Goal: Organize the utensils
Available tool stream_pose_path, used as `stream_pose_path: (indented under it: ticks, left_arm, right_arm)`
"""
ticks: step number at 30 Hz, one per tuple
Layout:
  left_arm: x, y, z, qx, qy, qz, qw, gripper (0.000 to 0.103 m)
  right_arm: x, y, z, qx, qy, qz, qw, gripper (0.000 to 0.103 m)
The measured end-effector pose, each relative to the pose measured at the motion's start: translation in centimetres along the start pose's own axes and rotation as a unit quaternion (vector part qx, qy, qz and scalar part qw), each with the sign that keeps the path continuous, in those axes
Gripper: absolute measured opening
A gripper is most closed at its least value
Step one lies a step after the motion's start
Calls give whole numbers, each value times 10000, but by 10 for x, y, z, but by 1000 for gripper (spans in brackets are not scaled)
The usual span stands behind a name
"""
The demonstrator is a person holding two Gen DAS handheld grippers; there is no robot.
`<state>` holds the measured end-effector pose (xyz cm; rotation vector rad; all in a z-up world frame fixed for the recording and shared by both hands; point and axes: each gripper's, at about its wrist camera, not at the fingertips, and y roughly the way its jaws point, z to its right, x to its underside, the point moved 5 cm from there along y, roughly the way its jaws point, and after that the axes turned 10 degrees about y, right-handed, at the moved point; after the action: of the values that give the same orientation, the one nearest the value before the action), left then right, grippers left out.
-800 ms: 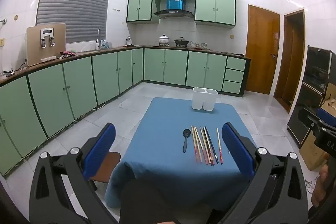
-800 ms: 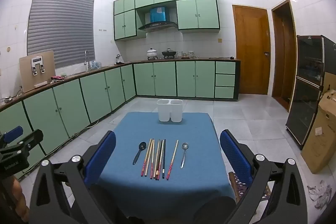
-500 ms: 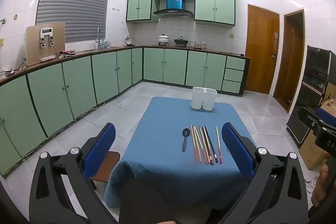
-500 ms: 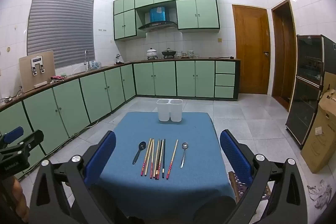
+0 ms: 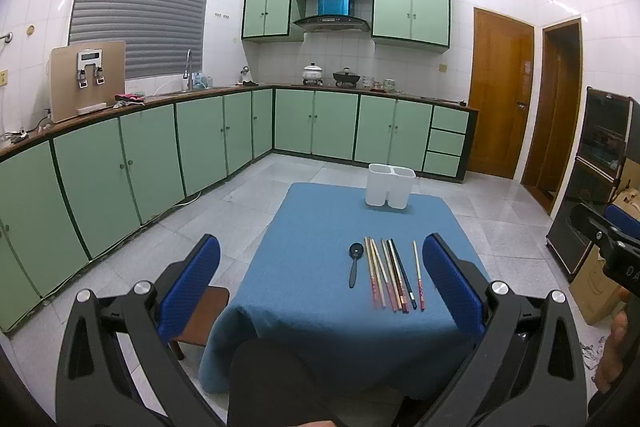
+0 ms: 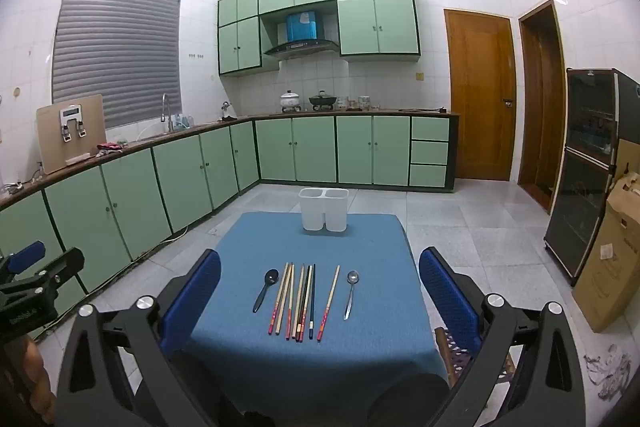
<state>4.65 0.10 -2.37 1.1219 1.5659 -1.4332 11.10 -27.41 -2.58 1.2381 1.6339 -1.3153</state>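
Note:
A table with a blue cloth [image 6: 360, 339] carries a row of several chopsticks [image 6: 298, 301], a black spoon [image 6: 266, 287] to their left and a metal spoon [image 6: 351, 291] to their right. A white two-compartment holder [image 6: 323, 214] stands upright at the table's far edge. In the left wrist view the chopsticks [image 5: 390, 275], black spoon [image 5: 354, 263] and holder [image 5: 390, 185] also show. My right gripper [image 6: 319, 287] is open and empty, held before the table's near edge. My left gripper [image 5: 320, 275] is open and empty, left of the table's middle.
Green cabinets [image 6: 180, 179] run along the left and back walls. A wooden stool [image 5: 204, 315] stands at the table's left near corner. A dark cabinet [image 6: 584, 171] and a cardboard box [image 6: 608, 251] stand at the right. Wooden doors [image 6: 480, 95] are at the back right.
Both views have shifted very slightly; the utensils and the holder have not moved and both grippers stay open.

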Motion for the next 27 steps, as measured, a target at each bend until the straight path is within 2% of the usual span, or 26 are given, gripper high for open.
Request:
stream_pose_path:
  ticks: [27]
  left_arm:
    - [-3,-1,-4,-35,-40,-24,10000,98]
  right_arm:
    - [0,-2,-4,-47,-27,-19,10000,97]
